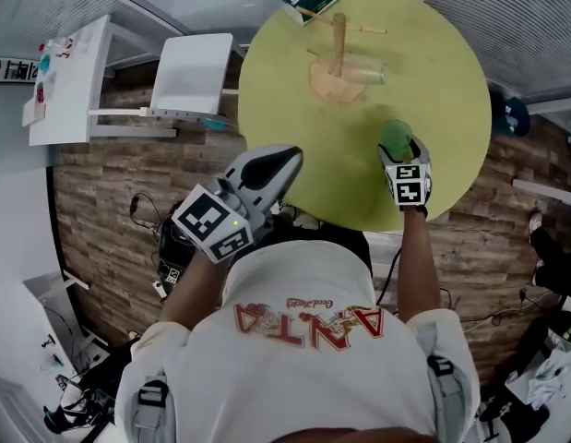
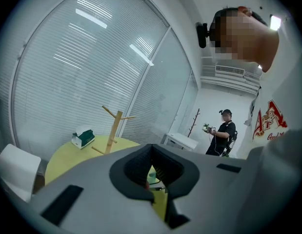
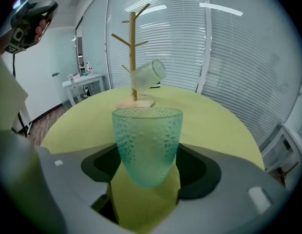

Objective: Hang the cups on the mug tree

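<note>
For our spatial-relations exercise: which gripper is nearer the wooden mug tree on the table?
Right. The right gripper, holding a green dimpled glass cup, is over the round yellow-green table, short of the wooden mug tree; the left gripper is farther off, by the table's near edge.

We see a green dimpled glass cup point(image 3: 147, 145) standing mouth up, clamped between the jaws of the right gripper point(image 3: 148, 172), over the near right part of the round yellow-green table point(image 1: 433, 81). Farther back, near the table's middle, the wooden mug tree point(image 3: 133, 43) stands upright on its flat base. A clear cup point(image 3: 148, 74) hangs tilted from a low peg on its right side.
</note>
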`<state>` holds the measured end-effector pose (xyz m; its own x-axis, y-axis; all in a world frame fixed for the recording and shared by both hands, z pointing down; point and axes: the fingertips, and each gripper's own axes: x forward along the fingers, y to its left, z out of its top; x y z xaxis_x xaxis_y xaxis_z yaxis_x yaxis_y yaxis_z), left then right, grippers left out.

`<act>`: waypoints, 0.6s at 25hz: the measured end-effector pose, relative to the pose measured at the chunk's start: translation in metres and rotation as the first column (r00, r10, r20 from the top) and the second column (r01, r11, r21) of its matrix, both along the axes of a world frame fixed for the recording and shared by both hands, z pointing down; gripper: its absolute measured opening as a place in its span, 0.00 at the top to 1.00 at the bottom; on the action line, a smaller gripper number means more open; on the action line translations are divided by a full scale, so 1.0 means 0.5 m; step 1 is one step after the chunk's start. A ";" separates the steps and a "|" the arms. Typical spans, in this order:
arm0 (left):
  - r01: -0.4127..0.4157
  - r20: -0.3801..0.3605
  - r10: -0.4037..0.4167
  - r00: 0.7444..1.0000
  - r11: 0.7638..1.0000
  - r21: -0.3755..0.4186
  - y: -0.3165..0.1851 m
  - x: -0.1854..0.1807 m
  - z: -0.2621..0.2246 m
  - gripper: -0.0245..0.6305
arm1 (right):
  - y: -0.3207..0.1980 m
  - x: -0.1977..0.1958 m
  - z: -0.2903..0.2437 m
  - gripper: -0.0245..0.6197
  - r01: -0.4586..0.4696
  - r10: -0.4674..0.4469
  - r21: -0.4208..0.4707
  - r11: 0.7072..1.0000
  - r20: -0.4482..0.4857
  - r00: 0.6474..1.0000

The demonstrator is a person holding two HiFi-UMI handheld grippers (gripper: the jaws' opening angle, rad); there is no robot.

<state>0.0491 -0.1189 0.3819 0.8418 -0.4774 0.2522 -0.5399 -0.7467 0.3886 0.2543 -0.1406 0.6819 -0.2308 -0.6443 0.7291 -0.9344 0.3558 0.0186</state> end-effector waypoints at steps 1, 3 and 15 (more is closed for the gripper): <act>-0.004 0.001 0.004 1.000 1.000 -0.001 0.000 0.000 0.001 0.95 | -0.008 -0.001 0.002 0.43 0.002 -0.002 0.007 1.000 -0.006 1.000; -0.009 0.003 0.009 1.000 1.000 -0.004 0.000 -0.001 0.003 0.95 | -0.021 -0.002 0.008 0.43 0.010 -0.009 0.016 1.000 -0.022 1.000; 0.017 -0.019 -0.017 1.000 1.000 -0.021 -0.017 -0.045 0.008 0.95 | -0.043 -0.025 0.006 0.44 -0.013 0.013 0.054 0.998 -0.001 1.000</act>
